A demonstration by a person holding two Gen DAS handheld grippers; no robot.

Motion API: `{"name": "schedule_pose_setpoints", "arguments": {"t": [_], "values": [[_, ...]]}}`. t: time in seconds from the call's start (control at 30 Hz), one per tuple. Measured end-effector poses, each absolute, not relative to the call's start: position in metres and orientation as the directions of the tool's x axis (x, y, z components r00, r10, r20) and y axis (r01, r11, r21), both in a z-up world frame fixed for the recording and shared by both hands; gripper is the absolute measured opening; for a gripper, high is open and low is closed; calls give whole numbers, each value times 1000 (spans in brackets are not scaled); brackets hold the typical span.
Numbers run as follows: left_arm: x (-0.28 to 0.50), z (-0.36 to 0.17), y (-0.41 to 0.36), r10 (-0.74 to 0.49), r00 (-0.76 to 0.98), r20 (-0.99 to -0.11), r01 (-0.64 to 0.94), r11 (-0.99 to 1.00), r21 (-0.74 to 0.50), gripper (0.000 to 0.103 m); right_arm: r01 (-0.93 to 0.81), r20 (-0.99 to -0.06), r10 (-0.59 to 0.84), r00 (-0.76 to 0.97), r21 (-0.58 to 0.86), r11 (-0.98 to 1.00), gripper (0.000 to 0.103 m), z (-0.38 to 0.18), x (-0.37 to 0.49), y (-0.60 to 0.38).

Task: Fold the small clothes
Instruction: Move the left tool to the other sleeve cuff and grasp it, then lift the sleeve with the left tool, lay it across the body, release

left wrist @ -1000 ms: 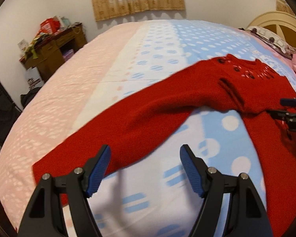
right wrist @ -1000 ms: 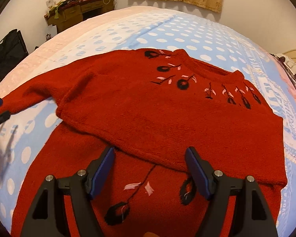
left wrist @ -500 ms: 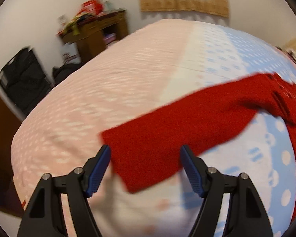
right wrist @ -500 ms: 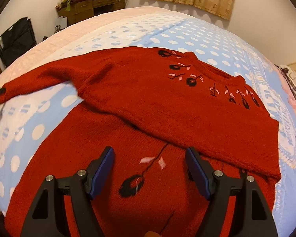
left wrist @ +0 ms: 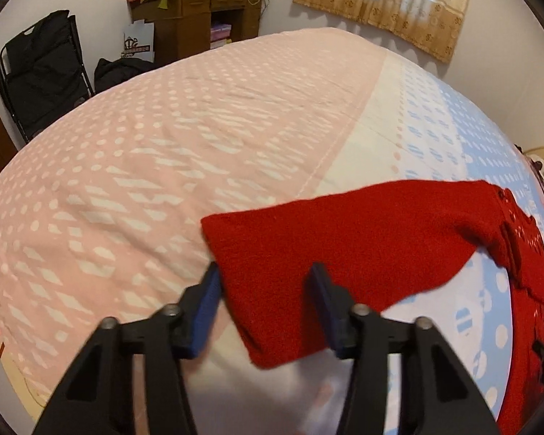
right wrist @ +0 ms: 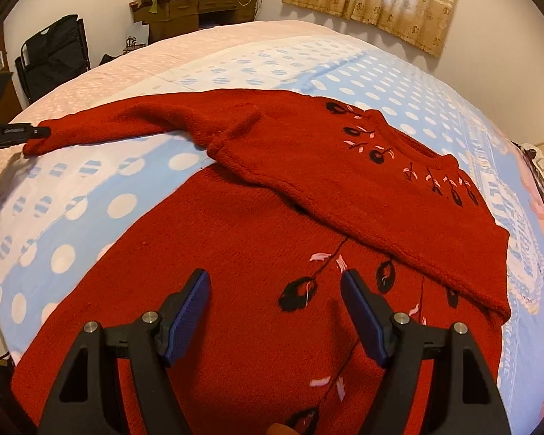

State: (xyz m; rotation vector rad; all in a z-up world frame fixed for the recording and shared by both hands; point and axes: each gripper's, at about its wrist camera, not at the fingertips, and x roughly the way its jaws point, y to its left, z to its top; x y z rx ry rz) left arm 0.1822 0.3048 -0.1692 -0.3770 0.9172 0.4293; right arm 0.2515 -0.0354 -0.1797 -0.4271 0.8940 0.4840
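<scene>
the left gripper [left wrist: 264,291] has its fingers [left wrist: 206,301] spread apart; the end of the red sleeve [left wrist: 308,253] lies between them on the bed [left wrist: 163,145], not pinched; the right gripper [right wrist: 275,304] hangs over the red sweater [right wrist: 235,239] with its fingers [right wrist: 188,308] wide apart too, gripping nothing; the sweater's top part is folded down just ahead of those fingers, and black flowers [right wrist: 297,291] show between them.

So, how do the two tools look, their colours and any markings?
Both the left tool and the right tool have matte black angular plastic frames with triangular cut-outs, silver round screw heads and two flat ribbed dark-blue fingers. The right wrist view shows small, unreadable white lettering on the left tool's side.
</scene>
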Motion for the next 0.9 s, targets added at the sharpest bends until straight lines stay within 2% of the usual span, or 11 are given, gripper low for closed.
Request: {"name": "schedule_pose_setpoints", "arguments": {"t": [0.03, 0.07, 0.13, 0.3, 0.67, 0.9], "values": [[182, -169, 307, 189, 537, -822, -513, 847, -140, 31, -562, -815, 221, 536, -150, 813, 75, -179, 250, -37], [183, -169, 309, 175, 543, -822, -509, 846, -156, 11, -560, -813, 223, 539, -147, 816, 75, -178, 248, -38], [181, -167, 313, 130, 553, -823, -495, 846, -199, 12, -554, -811, 224, 541, -144, 820, 75, -177, 246, -40], [173, -145, 310, 120, 605, -787, -464, 856, -226, 11, -545, -808, 223, 545, -140, 826, 75, -174, 243, -47], [198, -46, 279, 17, 763, -646, -321, 878, -356, 11, -499, -786, 224, 576, -121, 858, 75, -160, 240, -79], [227, 21, 222, -60, 838, -542, -161, 923, -350, 11, -463, -780, 224, 585, -94, 881, 75, -153, 239, -104]]}}
